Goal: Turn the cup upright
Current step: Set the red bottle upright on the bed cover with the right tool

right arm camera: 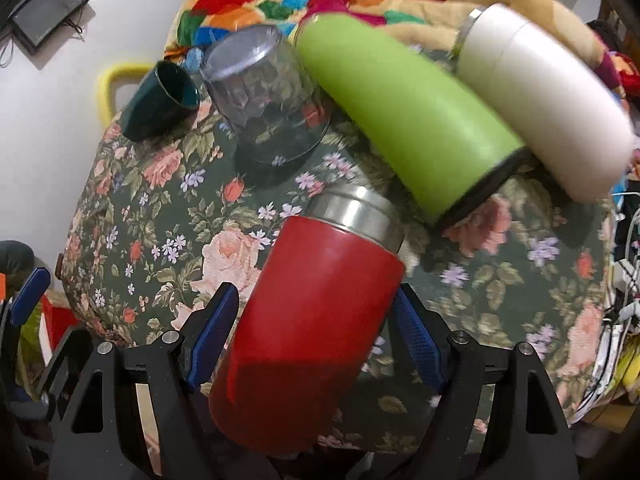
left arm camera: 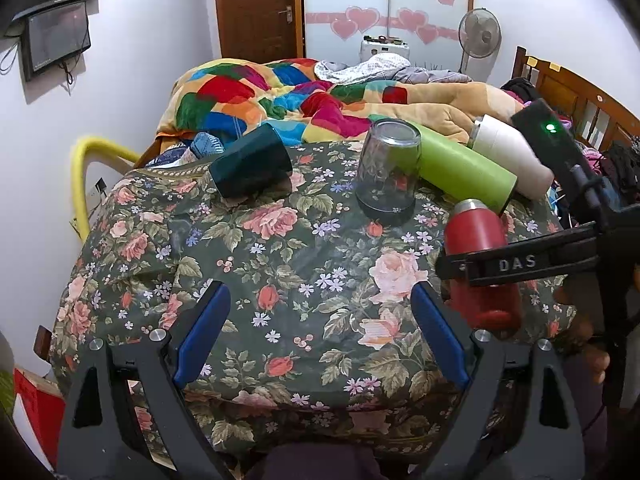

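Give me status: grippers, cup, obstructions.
Right gripper around red cup, cup tilted. Left gripper open, empty. Green bottle lying close behind.

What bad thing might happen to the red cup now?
1. The right hand-held gripper has its fingers around the red cup, but gaps show on both sides, so the smooth cup might slip when lifted.
2. The green bottle and white bottle lie on their sides close behind; swinging the cup up could knock them rolling.
3. The soft floral cloth is lumpy, so the upright cup might tip.
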`<state>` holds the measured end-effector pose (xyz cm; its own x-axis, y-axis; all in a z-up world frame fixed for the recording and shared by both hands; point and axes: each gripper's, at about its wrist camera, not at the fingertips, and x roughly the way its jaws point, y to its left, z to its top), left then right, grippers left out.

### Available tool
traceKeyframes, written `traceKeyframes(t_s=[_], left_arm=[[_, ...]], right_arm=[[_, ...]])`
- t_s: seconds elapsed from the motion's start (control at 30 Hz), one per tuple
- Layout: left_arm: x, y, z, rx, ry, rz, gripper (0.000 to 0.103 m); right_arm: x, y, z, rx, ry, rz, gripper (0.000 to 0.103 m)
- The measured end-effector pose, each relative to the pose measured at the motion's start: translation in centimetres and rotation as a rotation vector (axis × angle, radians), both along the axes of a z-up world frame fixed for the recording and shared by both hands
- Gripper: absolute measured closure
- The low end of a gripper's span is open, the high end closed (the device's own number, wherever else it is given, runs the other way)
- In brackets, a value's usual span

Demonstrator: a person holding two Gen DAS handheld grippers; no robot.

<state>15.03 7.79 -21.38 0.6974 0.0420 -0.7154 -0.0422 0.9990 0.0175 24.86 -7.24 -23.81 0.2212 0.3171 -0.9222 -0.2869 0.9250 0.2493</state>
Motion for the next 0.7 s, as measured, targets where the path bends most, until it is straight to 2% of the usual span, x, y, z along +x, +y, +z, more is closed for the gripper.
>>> traceKeyframes(t_s=[0.07,0.17,0.23,0.33,0.47,0.7], left_arm=[[0.1,0.1,-0.1,-0.006,0.004,0.003,0.011],[0.1,0.2,-0.2,-0.012,0.007,0.007,0.011],[0.2,0.3,-0.1,-0.015,0.007,0.010,0.011],[0.2,0.5,0.0,-0.020,0.006,0.015,0.011],[0.2,0.5,0.5,-0.028,-0.007,0.019,0.011],[0.2,0.2,1.9,-0.030,-0.040,0.018,0.011]], right_arm=[[0.3,0.3,-0.3,0.010,0.022,0.003,0.029],[0.3,0.6,0.2,-0.005,0.007,0.024,0.033],[0.2,0.7,0.7,0.002,-0.007,0.042,0.039],[-0.5,0.6,2.2,0.010,-0.054,0.067,0.043],[-1.8,0.2,4.7,-0.001,-0.149,0.088,0.044],[-2.8,0.4,7.2,-0.037,-0.260,0.111,0.044]])
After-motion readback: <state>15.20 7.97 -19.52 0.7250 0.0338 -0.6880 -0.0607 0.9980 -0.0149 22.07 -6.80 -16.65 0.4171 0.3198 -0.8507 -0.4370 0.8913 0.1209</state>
